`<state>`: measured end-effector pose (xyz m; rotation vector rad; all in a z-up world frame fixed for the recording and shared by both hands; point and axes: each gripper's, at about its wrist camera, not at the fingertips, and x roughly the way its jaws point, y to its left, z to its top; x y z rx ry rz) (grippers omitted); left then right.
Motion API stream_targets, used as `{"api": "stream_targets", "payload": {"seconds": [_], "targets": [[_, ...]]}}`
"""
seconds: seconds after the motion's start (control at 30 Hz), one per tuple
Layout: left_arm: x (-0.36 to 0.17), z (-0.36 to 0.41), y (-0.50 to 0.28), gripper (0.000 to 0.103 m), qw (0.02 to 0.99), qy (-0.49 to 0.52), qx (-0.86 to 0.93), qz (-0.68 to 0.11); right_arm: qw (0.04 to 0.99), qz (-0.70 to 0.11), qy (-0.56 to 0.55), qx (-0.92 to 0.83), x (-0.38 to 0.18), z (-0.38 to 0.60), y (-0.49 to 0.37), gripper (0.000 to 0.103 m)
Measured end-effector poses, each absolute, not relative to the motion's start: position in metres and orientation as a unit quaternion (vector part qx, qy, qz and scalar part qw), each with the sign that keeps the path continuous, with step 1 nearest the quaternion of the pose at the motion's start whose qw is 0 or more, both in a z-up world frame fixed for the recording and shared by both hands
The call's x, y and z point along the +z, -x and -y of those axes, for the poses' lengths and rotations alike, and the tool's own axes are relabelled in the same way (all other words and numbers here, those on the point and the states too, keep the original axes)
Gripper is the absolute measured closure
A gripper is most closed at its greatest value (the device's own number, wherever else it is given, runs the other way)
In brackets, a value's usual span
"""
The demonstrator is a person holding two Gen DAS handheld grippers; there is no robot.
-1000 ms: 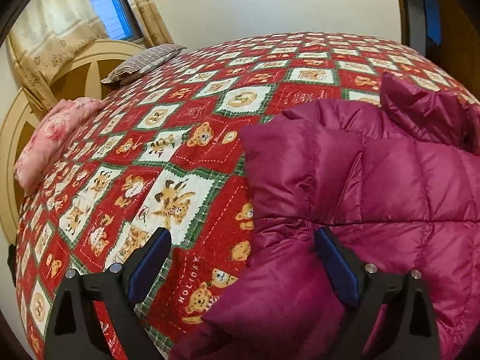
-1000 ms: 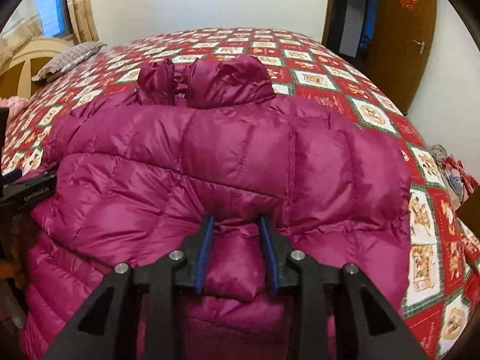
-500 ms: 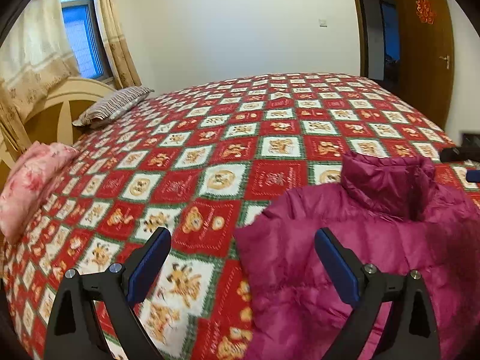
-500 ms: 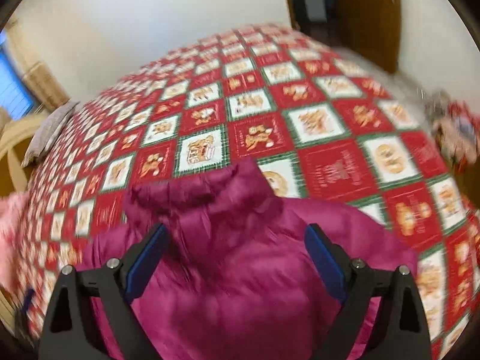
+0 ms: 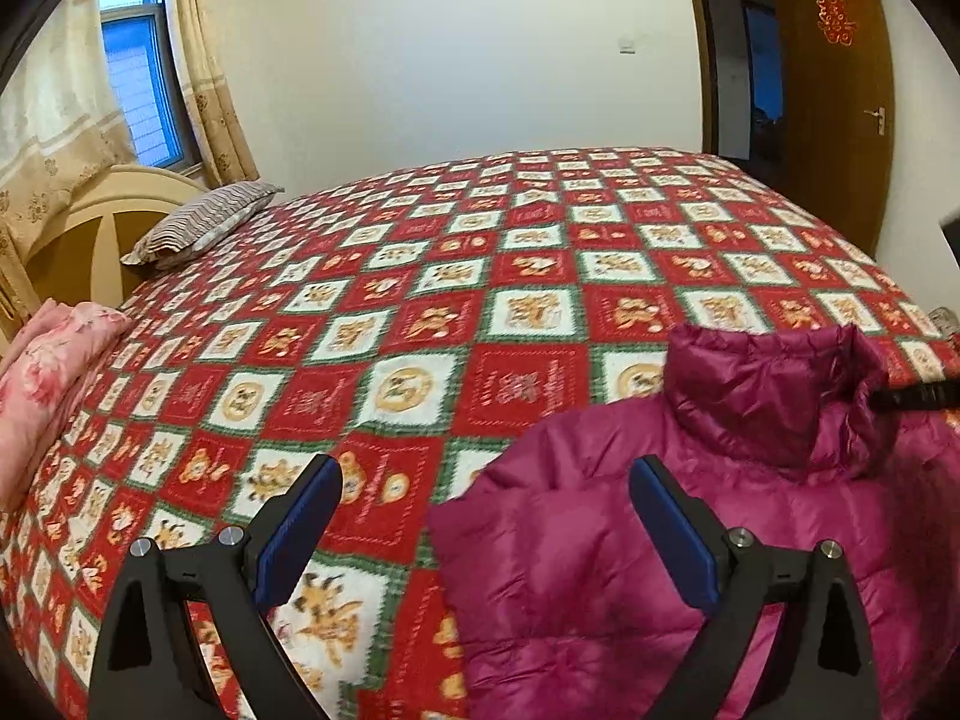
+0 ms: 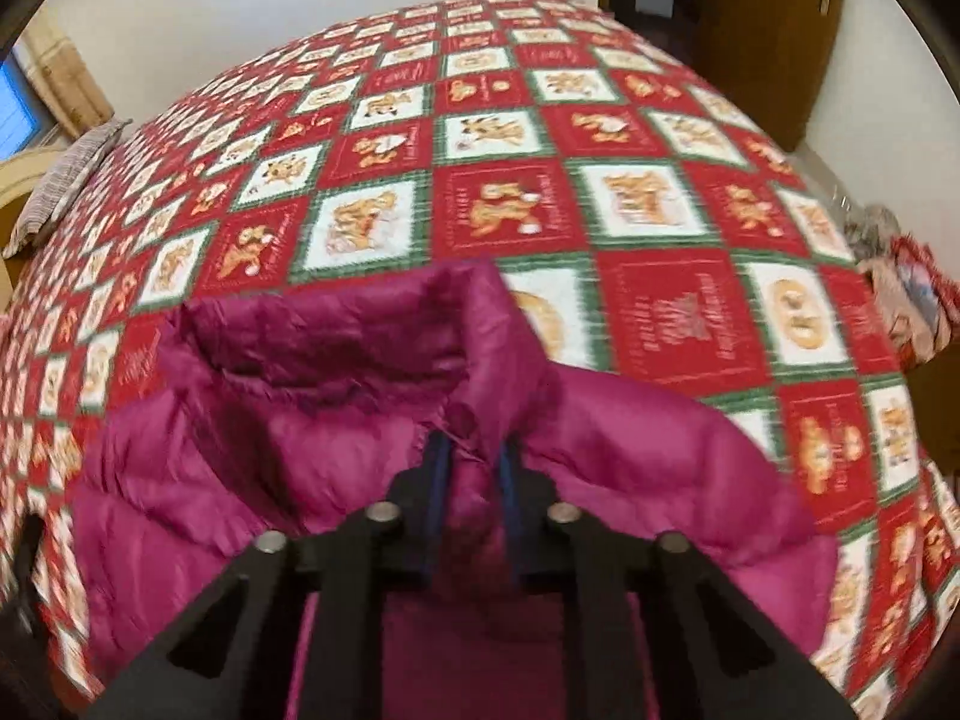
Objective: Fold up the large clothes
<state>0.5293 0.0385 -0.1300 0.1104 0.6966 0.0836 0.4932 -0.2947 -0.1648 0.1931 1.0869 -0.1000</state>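
A magenta puffer jacket [image 5: 690, 516] lies on the bed, collar standing up toward the far side. My left gripper [image 5: 486, 498] is open and empty, hovering over the jacket's left shoulder edge, its right finger above the fabric. In the right wrist view the jacket [image 6: 252, 456] fills the lower half. My right gripper [image 6: 471, 456] is shut on a fold of the jacket just below the collar. Part of the right gripper shows at the left wrist view's right edge [image 5: 918, 396] by the collar.
The bed is covered with a red, white and green teddy-bear quilt [image 5: 420, 312]. A striped pillow [image 5: 198, 228] and a pink floral bundle [image 5: 42, 372] lie at the headboard side. A brown door [image 5: 840, 108] stands at the far right. Clutter [image 6: 900, 276] sits beside the bed.
My right gripper let go of the jacket's lower part, opened, moved up to the collar and shut on the fabric there. My left gripper stayed open and tilted up.
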Motion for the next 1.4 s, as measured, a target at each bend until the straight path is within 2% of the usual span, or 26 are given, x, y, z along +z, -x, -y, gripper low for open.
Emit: {"api": "stream_targets", "payload": {"seconds": [0.13,0.23,0.3,0.33,0.4,0.43,0.47,0.5,0.53,0.63,0.7,0.73,0.77,0.8,0.97,1.1,1.3,1.37,1.4], "targets": [[-0.122,-0.023,-0.535,0.006,0.939,-0.053,0.034,-0.338,0.851,-0.516,-0.055,-0.083,-0.18,0.312,-0.474,0.091],[-0.118,-0.01,-0.544,0.006,0.938,-0.054,0.027,-0.342,0.848,-0.514,-0.097,-0.08,-0.203,0.333,-0.465,0.096],[-0.115,-0.003,-0.554,0.006,0.936,-0.055,0.025,-0.347,0.862,-0.488,-0.118,-0.073,-0.201,0.337,-0.457,0.096],[-0.114,0.0,-0.559,0.006,0.935,-0.054,0.024,-0.35,0.868,-0.47,-0.142,-0.066,-0.196,0.341,-0.452,0.092],[-0.11,0.006,-0.568,0.006,0.935,-0.047,0.018,-0.351,0.874,-0.445,-0.183,-0.06,-0.185,0.348,-0.447,0.077],[-0.108,0.01,-0.574,0.006,0.935,-0.047,0.014,-0.351,0.876,-0.433,-0.208,-0.052,-0.177,0.351,-0.447,0.06],[-0.108,0.013,-0.579,0.006,0.934,-0.051,0.013,-0.352,0.877,-0.424,-0.224,-0.04,-0.17,0.352,-0.449,0.032],[-0.107,0.017,-0.582,0.006,0.934,-0.054,0.016,-0.352,0.88,-0.413,-0.235,-0.025,-0.16,0.349,-0.454,0.021],[-0.107,0.02,-0.584,0.006,0.935,-0.056,0.018,-0.35,0.884,-0.404,-0.235,-0.021,-0.154,0.345,-0.458,0.012],[-0.111,0.026,-0.59,0.006,0.934,-0.055,0.017,-0.353,0.894,-0.398,-0.206,-0.01,-0.142,0.319,-0.48,0.012],[-0.115,0.028,-0.594,0.006,0.93,-0.051,0.02,-0.364,0.882,-0.439,-0.169,-0.012,-0.153,0.299,-0.507,0.014],[-0.116,0.028,-0.596,0.006,0.929,-0.048,0.02,-0.367,0.876,-0.455,-0.159,-0.015,-0.159,0.293,-0.514,0.036],[-0.116,0.028,-0.598,0.006,0.927,-0.047,0.019,-0.371,0.872,-0.466,-0.152,-0.019,-0.165,0.291,-0.518,0.084],[-0.116,0.028,-0.598,0.006,0.927,-0.051,0.019,-0.371,0.866,-0.479,-0.142,-0.022,-0.171,0.288,-0.52,0.089],[-0.108,0.03,-0.606,0.006,0.932,-0.064,0.029,-0.356,0.881,-0.462,-0.097,-0.041,-0.18,0.3,-0.488,0.09],[-0.12,0.051,-0.622,0.006,0.919,-0.053,0.007,-0.391,0.882,-0.451,-0.131,-0.039,-0.201,0.321,-0.473,0.093],[-0.152,0.072,-0.627,0.006,0.897,-0.059,0.024,-0.437,0.901,-0.416,-0.118,-0.035,-0.203,0.317,-0.464,0.093],[-0.161,0.067,-0.617,0.039,0.902,-0.073,0.035,-0.424,0.901,-0.413,-0.132,-0.029,-0.205,0.321,-0.462,0.093],[-0.167,0.065,-0.615,0.079,0.898,-0.077,0.041,-0.431,0.901,-0.411,-0.14,-0.026,-0.205,0.324,-0.462,0.093]]}}
